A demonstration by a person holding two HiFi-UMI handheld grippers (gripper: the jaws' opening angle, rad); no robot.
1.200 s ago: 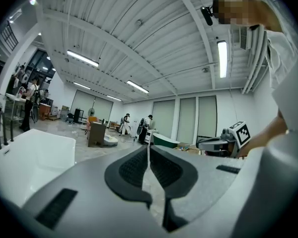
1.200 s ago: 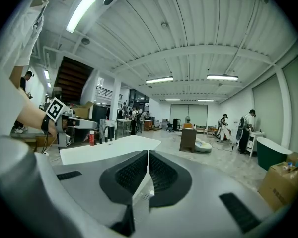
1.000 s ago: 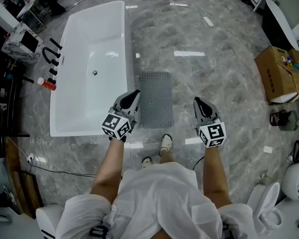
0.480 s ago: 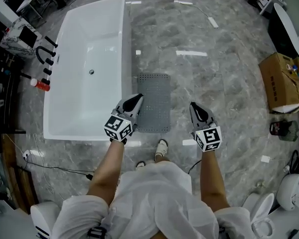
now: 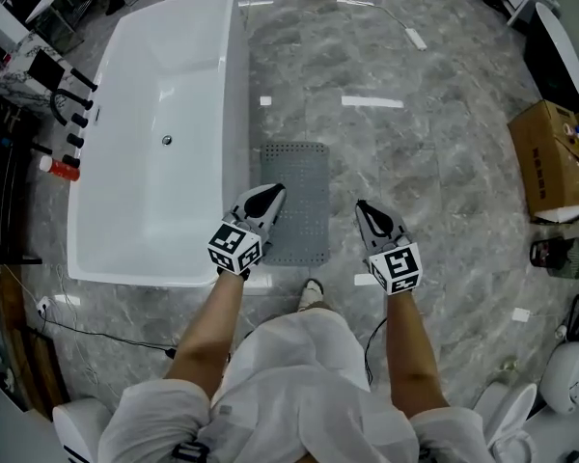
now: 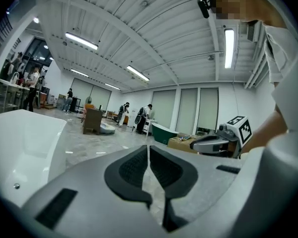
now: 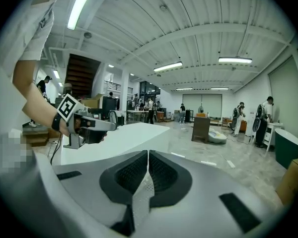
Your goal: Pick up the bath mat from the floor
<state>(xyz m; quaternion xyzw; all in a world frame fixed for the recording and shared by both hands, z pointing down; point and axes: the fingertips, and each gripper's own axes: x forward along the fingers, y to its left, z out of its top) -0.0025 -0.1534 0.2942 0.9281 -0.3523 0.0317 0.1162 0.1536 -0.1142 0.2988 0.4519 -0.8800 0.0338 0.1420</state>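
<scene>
Nearest the head cam, a person in white holds two grippers out over a grey marble floor. Left gripper point(image 5: 273, 192), fingers pressed together w/ nothing between, overlaps the left edge of the bath mat point(image 5: 301, 177). Right gripper point(image 5: 361, 206), likewise closed & empty, is over bare floor just right of it. Mat lies flat beside a white bathtub point(image 5: 234, 114). Cardboard box point(image 5: 548, 157) sits far right.

A white bathtub point(image 5: 159, 114) stands on the grey marble floor point(image 5: 415, 143); a cardboard box point(image 5: 550, 157) sits well apart from it.
</scene>
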